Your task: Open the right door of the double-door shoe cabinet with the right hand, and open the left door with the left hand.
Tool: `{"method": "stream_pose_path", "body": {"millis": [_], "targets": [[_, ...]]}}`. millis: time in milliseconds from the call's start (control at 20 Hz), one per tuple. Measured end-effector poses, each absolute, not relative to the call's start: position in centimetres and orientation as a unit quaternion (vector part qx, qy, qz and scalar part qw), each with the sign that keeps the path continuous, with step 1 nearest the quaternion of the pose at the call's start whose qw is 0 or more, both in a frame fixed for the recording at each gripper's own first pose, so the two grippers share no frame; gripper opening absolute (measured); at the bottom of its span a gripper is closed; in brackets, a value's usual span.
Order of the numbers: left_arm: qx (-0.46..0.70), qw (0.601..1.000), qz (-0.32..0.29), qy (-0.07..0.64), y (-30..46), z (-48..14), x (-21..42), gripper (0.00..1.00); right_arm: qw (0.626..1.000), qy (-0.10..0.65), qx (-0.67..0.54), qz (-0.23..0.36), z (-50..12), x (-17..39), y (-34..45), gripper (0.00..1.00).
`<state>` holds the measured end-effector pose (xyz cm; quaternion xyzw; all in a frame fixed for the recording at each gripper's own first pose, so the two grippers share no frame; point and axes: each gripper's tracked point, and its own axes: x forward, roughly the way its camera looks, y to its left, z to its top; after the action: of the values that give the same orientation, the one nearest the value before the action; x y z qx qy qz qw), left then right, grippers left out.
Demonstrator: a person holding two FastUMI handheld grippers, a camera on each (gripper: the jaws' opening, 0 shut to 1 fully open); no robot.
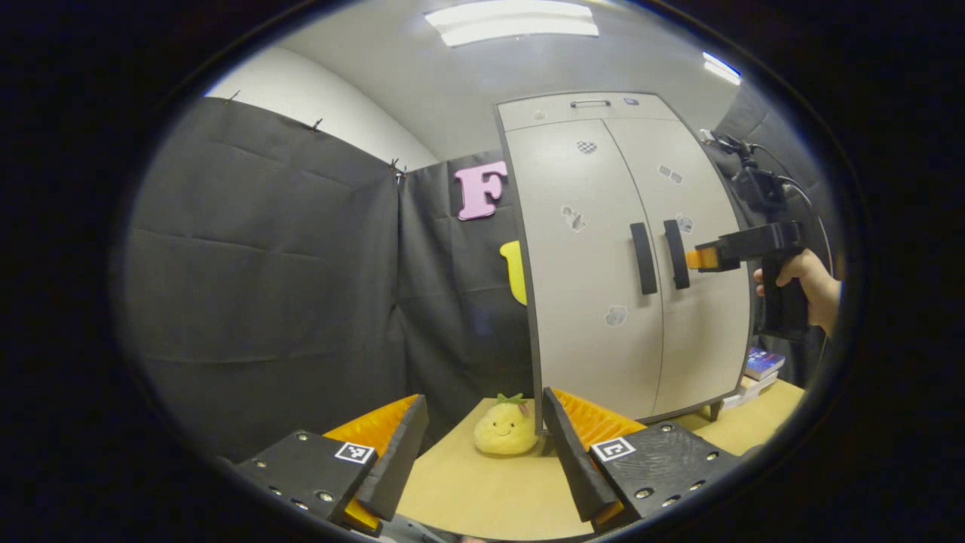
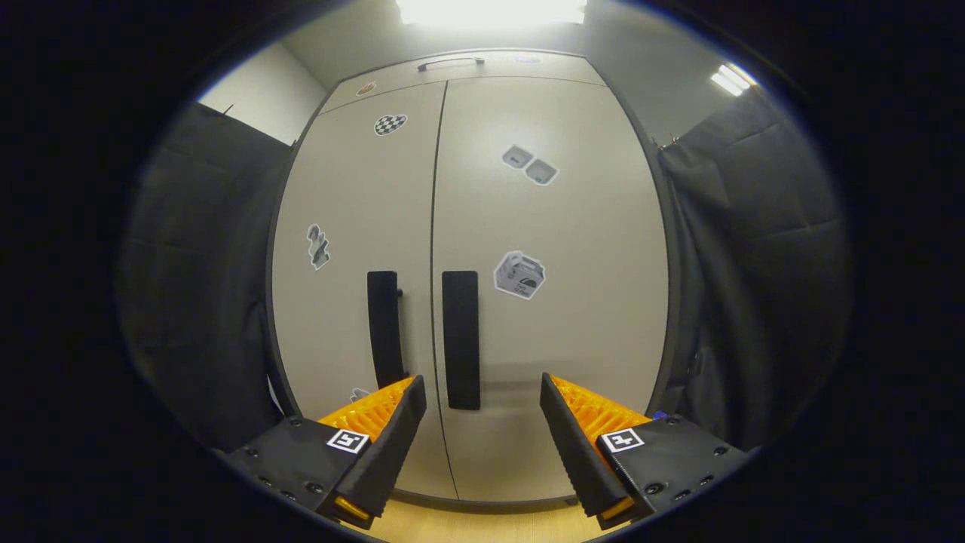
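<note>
The beige double-door cabinet (image 2: 482,249) stands with both doors closed. Two black vertical handles sit side by side at the centre seam: the left door's handle (image 2: 384,328) and the right door's handle (image 2: 461,339). My right gripper (image 2: 482,392) is open just in front of the right handle, which sits between its fingers but apart from them. In the left gripper view the cabinet (image 1: 626,256) is farther off to the right, and the right gripper (image 1: 701,259), held by a hand (image 1: 810,283), points at the right handle (image 1: 676,253). My left gripper (image 1: 482,411) is open and holds nothing.
A yellow plush toy (image 1: 505,428) lies on the wooden tabletop (image 1: 490,490) by the cabinet's left corner. Books (image 1: 763,366) are stacked at the cabinet's right side. Black cloth walls (image 1: 264,279) close in the booth on the left and right.
</note>
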<state>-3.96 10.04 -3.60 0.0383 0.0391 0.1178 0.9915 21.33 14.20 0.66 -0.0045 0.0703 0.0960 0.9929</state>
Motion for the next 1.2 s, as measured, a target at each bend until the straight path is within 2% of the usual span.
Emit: {"method": "stream_pose_path", "body": {"millis": [350, 450, 600, 750, 850, 950, 1000, 1050, 1150, 1200], "targets": [[0.038, 0.987, 0.142, 0.059, 11.5, -5.2, -5.4, 0.89, 0.993, 0.082, -0.044, 0.079, 1.1, 25.3, 15.9, 0.96], [0.039, 0.986, 0.148, 0.061, 11.9, -5.3, -5.8, 0.88, 0.993, 0.085, -0.037, 0.075, 1.3, 26.2, 16.2, 0.86], [0.039, 0.985, 0.16, 0.059, 12.7, -5.3, -6.2, 0.89, 0.993, 0.09, -0.025, 0.07, 1.4, 27.0, 16.3, 0.63], [0.036, 0.984, 0.166, 0.06, 13.2, -5.5, -6.5, 0.89, 0.992, 0.104, -0.023, 0.07, 1.1, 27.4, 16.3, 0.65], [0.037, 0.983, 0.167, 0.061, 13.3, -5.6, -6.7, 0.89, 0.99, 0.117, -0.01, 0.076, 0.9, 27.7, 16.4, 0.39], [0.038, 0.983, 0.166, 0.063, 13.1, -5.7, -6.7, 0.88, 0.987, 0.135, 0.004, 0.083, 0.5, 27.8, 16.6, 0.4], [0.039, 0.983, 0.166, 0.064, 13.1, -5.9, -6.7, 0.88, 0.987, 0.139, 0.004, 0.086, 0.4, 28.0, 16.6, 0.34], [0.039, 0.983, 0.165, 0.064, 13.1, -5.9, -6.7, 0.88, 0.987, 0.139, 0.006, 0.085, 0.5, 27.8, 16.6, 0.33], [0.038, 0.984, 0.16, 0.065, 12.8, -5.8, -6.7, 0.89, 0.985, 0.149, -0.002, 0.088, 0.5, 27.7, 16.6, 0.19], [0.037, 0.985, 0.157, 0.065, 12.6, -5.9, -6.6, 0.89, 0.984, 0.15, -0.006, 0.093, 0.4, 27.7, 16.5, 0.19]]}}
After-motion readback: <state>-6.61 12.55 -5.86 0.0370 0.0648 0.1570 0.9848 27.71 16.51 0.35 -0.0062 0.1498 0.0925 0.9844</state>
